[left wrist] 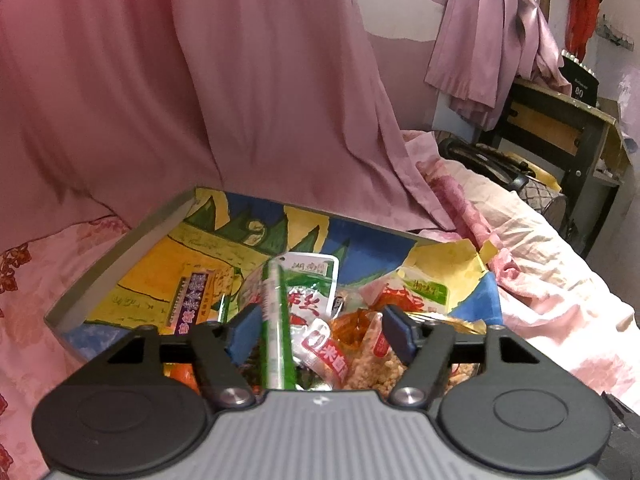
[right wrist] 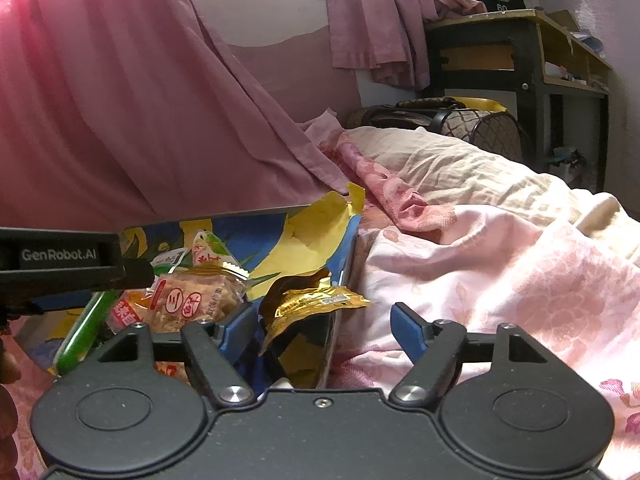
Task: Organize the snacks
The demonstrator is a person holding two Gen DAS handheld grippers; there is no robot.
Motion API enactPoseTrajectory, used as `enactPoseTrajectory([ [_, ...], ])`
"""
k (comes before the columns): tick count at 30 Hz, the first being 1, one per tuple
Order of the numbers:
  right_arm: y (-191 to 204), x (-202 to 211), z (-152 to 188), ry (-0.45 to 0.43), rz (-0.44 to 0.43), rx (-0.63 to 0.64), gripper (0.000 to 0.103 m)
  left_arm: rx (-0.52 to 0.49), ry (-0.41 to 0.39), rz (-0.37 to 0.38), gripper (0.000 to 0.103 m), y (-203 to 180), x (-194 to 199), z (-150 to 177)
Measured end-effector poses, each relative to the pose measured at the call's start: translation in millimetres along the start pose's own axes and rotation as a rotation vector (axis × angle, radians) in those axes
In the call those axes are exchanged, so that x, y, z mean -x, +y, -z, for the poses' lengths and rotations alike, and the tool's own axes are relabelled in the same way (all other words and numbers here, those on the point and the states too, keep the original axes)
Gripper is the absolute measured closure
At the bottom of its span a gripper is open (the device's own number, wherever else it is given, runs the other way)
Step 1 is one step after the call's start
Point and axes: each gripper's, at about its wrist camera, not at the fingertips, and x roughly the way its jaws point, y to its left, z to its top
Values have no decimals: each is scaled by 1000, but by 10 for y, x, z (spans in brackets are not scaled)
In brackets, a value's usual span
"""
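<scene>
A shallow cardboard box (left wrist: pixel 120 264) w/ a bright cartoon-printed inside sits on a bed w/ a pink floral bedspread (right wrist: pixel 500 264). The snacks are piled in the box, mostly toward its near right part.

Left gripper (left wrist: pixel 322 330): fingers spread apart, hovering over the pile. A long green-and-white stick packet (left wrist: pixel 276 320) lies lengthwise betw. them, close beside the left blue pad; whether it touches that pad can't be told, and the right pad is well clear of it, so nothing is gripped. Just right of the stick lie a red-and-white packet (left wrist: pixel 324 356) and a clear bag of crumbly orange-brown snack (left wrist: pixel 376 364). Behind these, a green-and-white pouch (left wrist: pixel 312 280) w/ red characters; to the left, a purple bar (left wrist: pixel 188 304) flat on the box floor; at the far right, another pouch w/ a green label (left wrist: pixel 416 296).

Right gripper (right wrist: pixel 324 326): fingers also released, nothing pinched. It straddles the box's right wall, left pad over the box interior, right pad over the bedspread. A crinkled gold packet (right wrist: pixel 308 304) lies betw. the pads, near the left one, draped across the box's edge. Left of it, a clear-wrapped pastry w/ a red round label (right wrist: pixel 192 300).

A pink curtain (left wrist: pixel 180 80) hangs behind the box. A dark desk (right wrist: pixel 520 52) stands at the far right, beyond the bed.
</scene>
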Motion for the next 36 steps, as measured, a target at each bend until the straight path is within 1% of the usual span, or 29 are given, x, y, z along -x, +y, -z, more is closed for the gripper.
enactPoseTrajectory([
  [2,-3,-4,-1,-1,4,-4,24,2,-10,17,29,1,19,1],
  [6,-13,7,-9,-13,21,-13,16,7,-46,40,18,-14,80,-4],
  [9,-45,52,-23,-30,34,-26,10,5,-71,54,13,-29,159,-17],
  [10,-54,75,-32,-38,39,-30,8,4,-80,55,9,-31,193,-20],
  [13,-74,163,-63,-62,43,-36,5,5,-110,39,3,-19,322,-28],
  [17,-87,316,-94,-94,35,-38,1,6,-134,17,1,31,511,-42],
  [24,-81,717,-116,-163,27,-42,1,26,-158,-34,1,221,897,12],
  [31,-5,1191,-162,-240,-4,-10,1,42,-178,-82,1,391,1288,150],
  [36,49,1477,-135,-259,-19,5,1,48,-179,-109,1,477,1547,293],
])
